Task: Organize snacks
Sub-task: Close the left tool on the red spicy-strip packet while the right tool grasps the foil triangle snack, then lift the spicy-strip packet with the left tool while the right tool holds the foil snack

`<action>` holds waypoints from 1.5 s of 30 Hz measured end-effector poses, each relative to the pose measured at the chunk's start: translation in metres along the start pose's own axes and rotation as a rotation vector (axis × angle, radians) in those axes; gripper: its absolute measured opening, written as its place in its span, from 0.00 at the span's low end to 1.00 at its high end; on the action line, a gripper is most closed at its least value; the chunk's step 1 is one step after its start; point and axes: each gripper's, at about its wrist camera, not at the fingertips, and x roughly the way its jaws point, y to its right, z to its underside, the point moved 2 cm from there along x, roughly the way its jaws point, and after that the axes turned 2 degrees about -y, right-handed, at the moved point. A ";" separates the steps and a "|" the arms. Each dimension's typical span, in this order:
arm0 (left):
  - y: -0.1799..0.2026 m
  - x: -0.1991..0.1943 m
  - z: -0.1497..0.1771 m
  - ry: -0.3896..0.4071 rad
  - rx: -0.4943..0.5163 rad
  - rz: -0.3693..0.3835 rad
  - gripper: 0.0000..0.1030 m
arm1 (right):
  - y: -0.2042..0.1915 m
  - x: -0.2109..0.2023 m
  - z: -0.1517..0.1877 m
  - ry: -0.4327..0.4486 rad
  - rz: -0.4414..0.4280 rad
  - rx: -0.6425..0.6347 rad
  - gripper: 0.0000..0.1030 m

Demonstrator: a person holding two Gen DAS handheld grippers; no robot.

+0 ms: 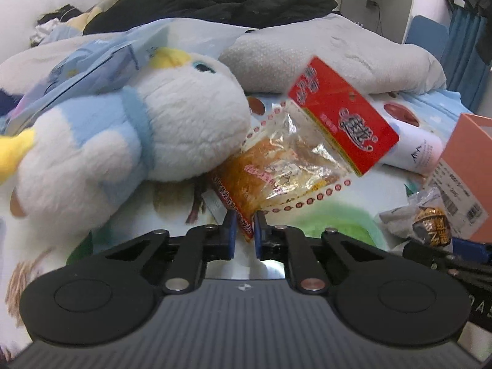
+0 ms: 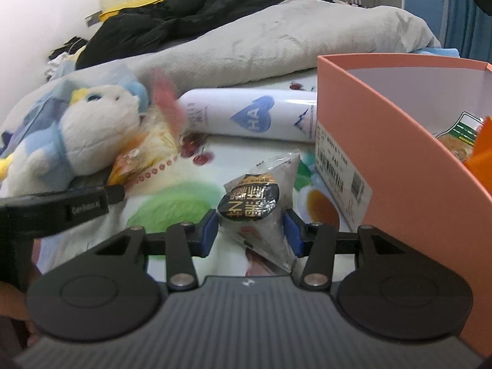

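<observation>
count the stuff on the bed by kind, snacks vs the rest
Snack packets outside the box: 2, the red-topped packet and the grey packet with the dark round label
Plush toys: 1
White bottles: 1
Orange boxes: 1
Total: 5

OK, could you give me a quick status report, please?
Left tool shut on orange snack packet. Right tool shut on grey snack pouch. Pink box alongside, nothing blocking.
</observation>
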 end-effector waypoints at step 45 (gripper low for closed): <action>0.039 -0.200 0.099 0.010 -0.283 0.115 0.06 | 0.014 -0.150 0.032 -0.058 -0.076 -0.185 0.45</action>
